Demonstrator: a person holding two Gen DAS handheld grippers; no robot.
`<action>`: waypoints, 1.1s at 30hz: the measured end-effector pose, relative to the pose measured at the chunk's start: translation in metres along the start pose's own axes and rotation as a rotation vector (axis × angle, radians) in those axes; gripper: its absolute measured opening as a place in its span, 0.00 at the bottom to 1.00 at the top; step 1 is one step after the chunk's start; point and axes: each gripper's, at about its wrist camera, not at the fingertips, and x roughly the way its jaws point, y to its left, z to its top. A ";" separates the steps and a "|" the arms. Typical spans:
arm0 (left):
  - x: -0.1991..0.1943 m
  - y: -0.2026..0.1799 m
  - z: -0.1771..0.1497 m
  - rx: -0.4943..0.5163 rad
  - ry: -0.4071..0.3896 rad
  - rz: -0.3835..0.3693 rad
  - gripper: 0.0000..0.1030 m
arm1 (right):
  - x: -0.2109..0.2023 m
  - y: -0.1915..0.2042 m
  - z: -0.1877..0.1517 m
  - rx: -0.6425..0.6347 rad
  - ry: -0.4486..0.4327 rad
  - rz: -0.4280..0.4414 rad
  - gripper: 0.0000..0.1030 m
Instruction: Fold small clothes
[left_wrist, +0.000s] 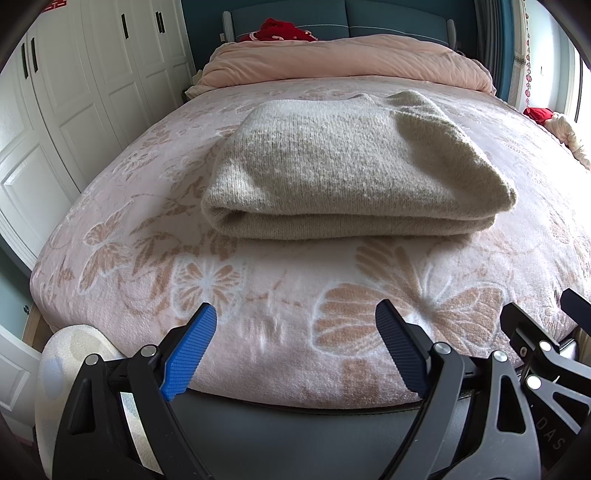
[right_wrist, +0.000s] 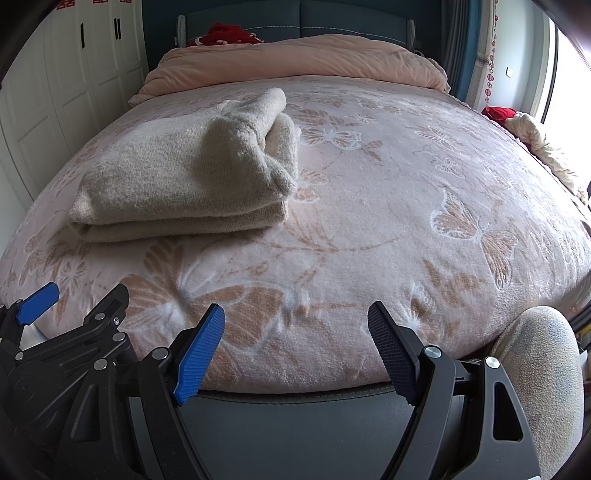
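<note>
A beige knitted sweater (left_wrist: 354, 166) lies folded into a thick rectangular bundle on the pink butterfly-patterned blanket (left_wrist: 266, 295) that covers the bed. In the left wrist view it fills the centre of the frame, its folded edge facing the camera in stacked layers. In the right wrist view the same bundle sits in the left half of the frame, and only there does its right end show: a rolled, tucked lump of knit standing a little above the flat layers.

The left gripper (left_wrist: 295, 334) hangs low at the bottom of its frame, angled down over the near edge of the bed, its fingers spread wide with nothing between them and well short of the sweater. The right gripper (right_wrist: 295, 332) is posed alike, fingers likewise released and empty over the blanket. Each has one blue pad and one dark pad.

The right wrist view also catches the left gripper in its lower left corner; the left wrist view shows part of the right gripper at its lower right, where the letters "DAS" can be read on the dark frame.

A pale sleeve (right_wrist: 539, 369) shows at the lower right of the right wrist view. Further back lie a peach duvet (left_wrist: 347, 62), a red cloth (left_wrist: 280, 31) against the blue headboard (left_wrist: 399, 16), and white wardrobe doors (left_wrist: 92, 74) at the upper left.
</note>
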 end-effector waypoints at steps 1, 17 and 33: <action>0.000 0.000 0.000 -0.001 -0.001 0.000 0.83 | 0.000 0.000 0.000 0.000 -0.001 0.000 0.75; 0.004 0.004 -0.004 -0.013 0.002 0.003 0.83 | -0.001 0.005 0.001 -0.004 -0.011 -0.006 0.75; 0.005 0.012 -0.003 -0.029 0.009 0.008 0.83 | 0.000 0.009 0.004 -0.005 -0.014 -0.009 0.75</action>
